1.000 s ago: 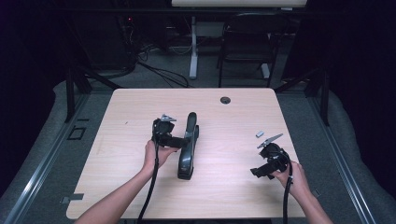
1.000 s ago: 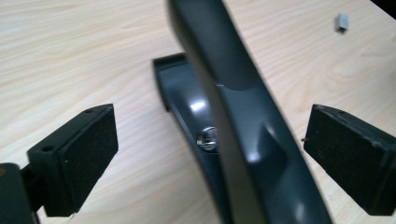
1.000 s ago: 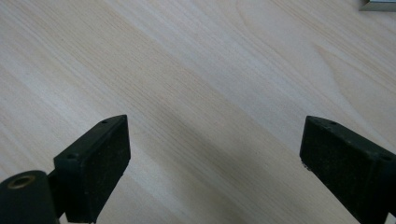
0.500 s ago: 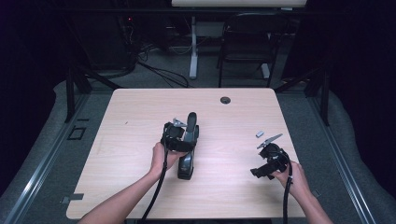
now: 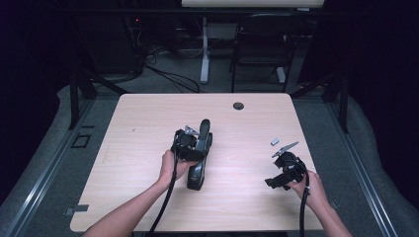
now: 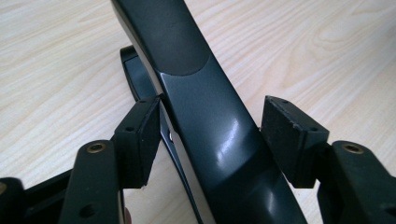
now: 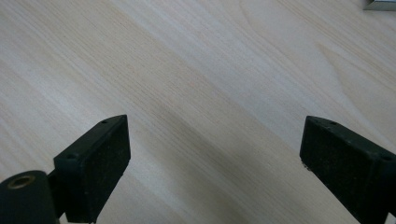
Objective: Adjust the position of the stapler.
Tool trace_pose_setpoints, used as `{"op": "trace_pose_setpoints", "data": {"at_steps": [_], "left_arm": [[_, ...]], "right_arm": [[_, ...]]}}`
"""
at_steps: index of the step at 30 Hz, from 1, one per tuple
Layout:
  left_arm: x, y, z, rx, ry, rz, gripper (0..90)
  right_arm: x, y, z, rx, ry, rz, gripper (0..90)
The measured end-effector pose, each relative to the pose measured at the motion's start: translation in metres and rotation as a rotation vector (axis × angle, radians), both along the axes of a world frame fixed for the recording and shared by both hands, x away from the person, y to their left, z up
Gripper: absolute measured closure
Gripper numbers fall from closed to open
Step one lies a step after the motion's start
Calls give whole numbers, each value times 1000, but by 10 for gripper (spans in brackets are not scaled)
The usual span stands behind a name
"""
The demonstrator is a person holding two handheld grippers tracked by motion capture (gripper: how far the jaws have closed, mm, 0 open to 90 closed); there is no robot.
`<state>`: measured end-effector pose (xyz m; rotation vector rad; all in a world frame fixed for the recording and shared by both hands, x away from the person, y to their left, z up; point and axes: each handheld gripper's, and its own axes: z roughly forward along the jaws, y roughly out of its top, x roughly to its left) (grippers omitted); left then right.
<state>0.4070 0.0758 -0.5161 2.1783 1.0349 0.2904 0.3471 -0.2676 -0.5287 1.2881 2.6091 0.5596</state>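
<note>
The stapler (image 5: 198, 157) lies near the middle of the table (image 5: 148, 123), lengthwise from the near edge toward the far edge, with its lever arm raised at the far end. It is a large black desk model with a glossy moulded top.

The left gripper (image 5: 193, 146) straddles the stapler from the left side, about midway along the body. In the left gripper view the stapler's top arm (image 6: 205, 116) runs between the pads. The jaws have just been closing around it. The left pad (image 6: 137, 140) sits against the flank of the arm; the right pad (image 6: 289, 140) stands just clear, with a strip of table visible in the gap. The grip is not yet made.

The right gripper (image 5: 280, 174) rests near the right edge of the table, toward the near right corner, well apart from the stapler. Its jaws stand wide open over bare wood, holding nothing. A small grey metal piece (image 5: 274, 141) lies just beyond it.

Handling, by judgement:
- Expect a stiff, fairly heavy body that does not yield under the pads.
- The glossy top is likely slippery; clamp on the flat flanks, not the rounded crown.
- The arm is hinged. Take hold close to mid-length, so that the load does not tip or swing open.
</note>
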Motion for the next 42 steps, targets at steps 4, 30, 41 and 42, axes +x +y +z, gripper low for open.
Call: {"op": "trace_pose_setpoints", "data": {"at_steps": [4, 30, 41, 42], "left_arm": [[0, 0, 1, -1, 8, -25, 419], [1, 6, 1, -32, 42, -173, 488], [2, 9, 1, -29, 36, -283, 501], [2, 9, 0, -28, 33, -300, 502]], "right_arm": [[0, 0, 0, 0, 1, 0, 83], [-1, -1, -2, 15, 1, -7, 84], [-1, -2, -2, 24, 11, -1, 84], [-1, -3, -1, 30, 22, 5, 83]]}}
